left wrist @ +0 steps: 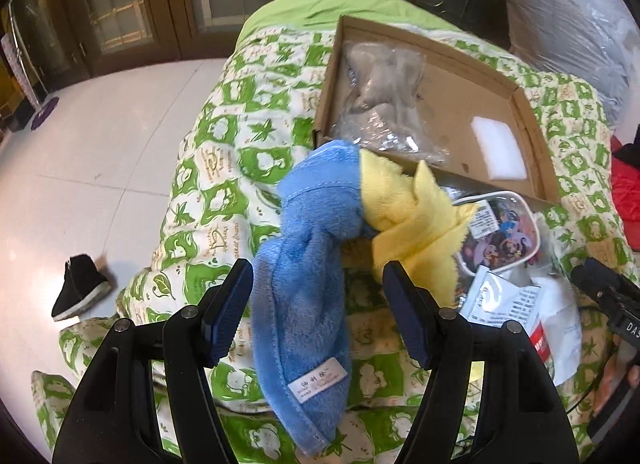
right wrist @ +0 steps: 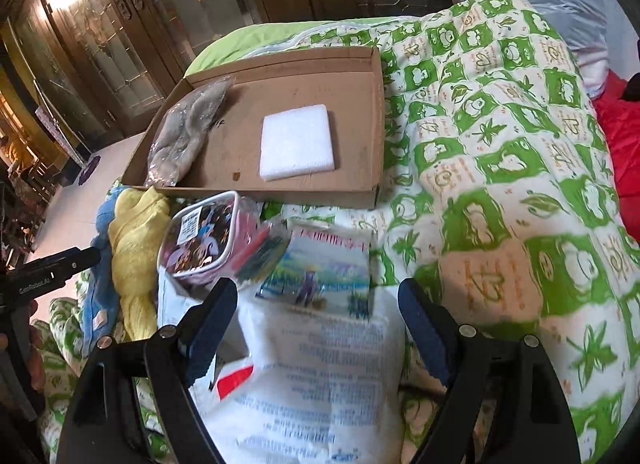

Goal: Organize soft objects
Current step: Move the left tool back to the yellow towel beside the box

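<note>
A blue towel (left wrist: pixel 304 264) and a yellow towel (left wrist: pixel 416 220) lie bunched on the green-patterned quilt (left wrist: pixel 224 168), in front of a shallow cardboard box (left wrist: pixel 532 120). My left gripper (left wrist: pixel 318 296) is open, its fingers on either side of the blue towel. My right gripper (right wrist: pixel 318 312) is open over a white printed plastic bag (right wrist: pixel 320 376). The box (right wrist: pixel 376 124) holds a grey bagged cloth (right wrist: pixel 184 140) and a white foam pad (right wrist: pixel 296 142). The yellow towel (right wrist: pixel 136 256) shows at the left in the right wrist view.
A small cartoon-print pouch (right wrist: pixel 204 236) and a picture packet (right wrist: pixel 320 272) lie in front of the box. A black shoe (left wrist: pixel 80 288) stands on the tiled floor. A plastic-wrapped pillow (left wrist: pixel 568 24) and red fabric (right wrist: pixel 620 132) lie at the right.
</note>
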### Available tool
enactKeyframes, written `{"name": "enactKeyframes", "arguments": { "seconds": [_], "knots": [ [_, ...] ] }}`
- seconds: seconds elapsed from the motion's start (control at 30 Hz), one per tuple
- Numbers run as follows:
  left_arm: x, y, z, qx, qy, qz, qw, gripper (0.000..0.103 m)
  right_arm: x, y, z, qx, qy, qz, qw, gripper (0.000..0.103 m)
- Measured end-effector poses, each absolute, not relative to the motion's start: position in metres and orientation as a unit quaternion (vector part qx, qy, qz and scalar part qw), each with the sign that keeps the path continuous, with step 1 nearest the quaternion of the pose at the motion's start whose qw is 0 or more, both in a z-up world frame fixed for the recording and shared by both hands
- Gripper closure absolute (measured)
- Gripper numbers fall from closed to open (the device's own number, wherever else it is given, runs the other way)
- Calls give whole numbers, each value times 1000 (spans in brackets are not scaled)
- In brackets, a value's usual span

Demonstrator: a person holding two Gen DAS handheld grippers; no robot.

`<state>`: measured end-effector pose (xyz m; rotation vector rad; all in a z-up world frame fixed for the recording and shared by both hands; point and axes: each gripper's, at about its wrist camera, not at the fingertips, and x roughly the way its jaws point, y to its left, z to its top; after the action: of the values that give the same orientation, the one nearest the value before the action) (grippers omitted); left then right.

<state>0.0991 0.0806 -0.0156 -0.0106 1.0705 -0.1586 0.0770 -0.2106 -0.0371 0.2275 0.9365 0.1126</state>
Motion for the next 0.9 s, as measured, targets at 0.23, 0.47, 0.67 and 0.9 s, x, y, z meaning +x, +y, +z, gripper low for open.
{"name": "enactKeyframes", "arguments": {
  "seconds": [0.23, 0.47, 0.67, 0.9],
  "knots": [
    [89, 65, -9, 3, 495, -106, 863, 35, 60, -212, -34, 110, 464, 53, 877, 20],
    [89, 36, -16, 35, 506, -122, 853, 35, 61, -212, -35, 112, 477, 57, 870, 20],
    [85, 21, -26, 61, 515, -129, 845, 35, 66, -229, -41, 162, 515, 82, 838, 20],
    [85, 14, -25, 64, 509, -133, 848, 35, 68, -234, -38, 192, 530, 101, 820, 22]
  ]
}}
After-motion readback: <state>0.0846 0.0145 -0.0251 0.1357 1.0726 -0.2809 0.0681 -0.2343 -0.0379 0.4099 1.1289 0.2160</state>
